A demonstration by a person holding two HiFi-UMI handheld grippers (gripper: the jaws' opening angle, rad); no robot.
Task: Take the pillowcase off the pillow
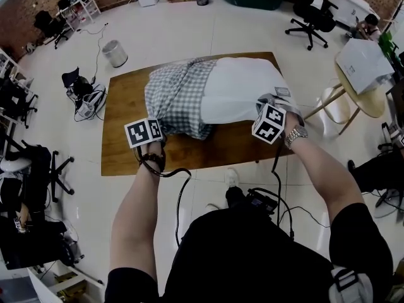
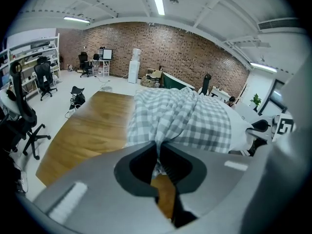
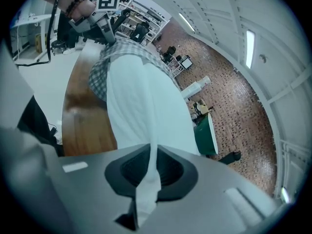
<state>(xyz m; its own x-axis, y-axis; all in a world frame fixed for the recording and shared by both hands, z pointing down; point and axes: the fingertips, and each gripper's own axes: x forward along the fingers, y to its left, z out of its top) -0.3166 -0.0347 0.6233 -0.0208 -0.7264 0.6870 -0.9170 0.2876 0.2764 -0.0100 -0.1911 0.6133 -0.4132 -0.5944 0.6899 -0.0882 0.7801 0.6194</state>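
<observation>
Wooden tabletop (image 1: 120, 150) is sitting with open floor (image 1: 189, 36) all around, left claw (image 2: 159, 149) pinching the checked pillowcase (image 1: 180, 96) by the near edge, right claw (image 3: 150, 156) clamping a corner of the bare white pillow (image 1: 243, 90).

No legible text, label, brand or number anywhere.

The pillowcase (image 1: 180, 96), grey-and-white checked, sits bunched in folds over the left half of the pillow (image 1: 243, 90); the pillow is white and plump, its right half bare; both lie across the middle of the wooden table (image 1: 123, 137).
</observation>
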